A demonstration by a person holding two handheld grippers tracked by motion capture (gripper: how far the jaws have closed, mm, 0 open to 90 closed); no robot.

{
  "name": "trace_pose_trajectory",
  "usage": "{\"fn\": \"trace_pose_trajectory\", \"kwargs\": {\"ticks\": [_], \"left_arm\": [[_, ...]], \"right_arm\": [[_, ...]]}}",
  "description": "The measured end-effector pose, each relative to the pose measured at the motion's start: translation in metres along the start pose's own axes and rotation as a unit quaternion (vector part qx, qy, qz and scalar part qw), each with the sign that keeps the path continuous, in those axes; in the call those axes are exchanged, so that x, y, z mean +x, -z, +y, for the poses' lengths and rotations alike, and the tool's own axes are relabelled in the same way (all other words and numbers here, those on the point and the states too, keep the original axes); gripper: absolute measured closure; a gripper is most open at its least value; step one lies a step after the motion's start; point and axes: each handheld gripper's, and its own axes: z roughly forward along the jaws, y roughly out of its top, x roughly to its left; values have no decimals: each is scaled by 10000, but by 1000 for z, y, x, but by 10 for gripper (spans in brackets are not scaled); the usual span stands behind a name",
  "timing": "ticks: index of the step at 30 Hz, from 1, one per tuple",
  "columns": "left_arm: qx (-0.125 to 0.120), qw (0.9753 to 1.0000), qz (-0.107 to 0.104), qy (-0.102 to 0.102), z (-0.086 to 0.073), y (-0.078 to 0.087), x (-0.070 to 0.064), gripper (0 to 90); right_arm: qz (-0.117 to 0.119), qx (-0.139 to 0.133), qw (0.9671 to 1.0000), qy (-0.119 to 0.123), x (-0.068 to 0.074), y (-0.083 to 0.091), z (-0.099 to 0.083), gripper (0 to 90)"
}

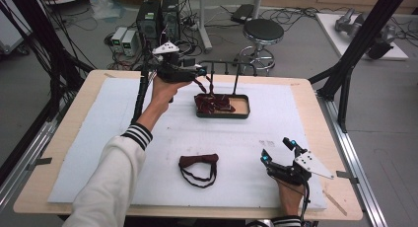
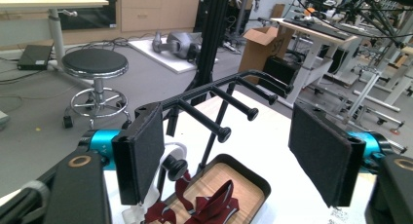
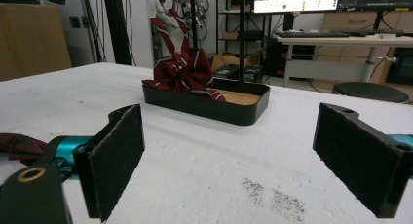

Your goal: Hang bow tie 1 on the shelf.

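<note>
A black tray (image 1: 242, 112) at the table's back middle holds several dark red striped bow ties (image 1: 213, 102). A black peg rack (image 1: 227, 63) rises from it. My left gripper (image 1: 200, 72) is held up at the rack's left end, open, with the pegs (image 2: 220, 131) between its pads (image 2: 142, 156) and nothing gripped. One tie's strap (image 1: 201, 85) hangs from a low peg down into the tray. Another dark red bow tie (image 1: 198, 164) lies flat near the front. My right gripper (image 1: 279, 151) rests open at the front right, facing the tray (image 3: 207, 108).
White foam sheet (image 1: 98, 138) covers the wooden table. A round stool (image 1: 262, 31) and computer cases (image 1: 156, 18) stand on the floor beyond the far edge. Black frame posts (image 1: 362, 37) rise at the right. The lone tie's edge (image 3: 14, 144) lies left of the right gripper.
</note>
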Motion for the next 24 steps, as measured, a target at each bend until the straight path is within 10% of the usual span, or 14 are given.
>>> {"fn": "trace_pose_trajectory", "kwargs": {"ticks": [12, 24], "left_arm": [[-238, 9983, -31, -525, -2, 22, -4, 138], [-258, 9977, 60, -617, -5, 49, 0, 131]], "right_arm": [[0, 10, 10000, 2, 0, 0, 0, 108], [-7, 50, 10000, -81, -1, 0, 0, 108]]}}
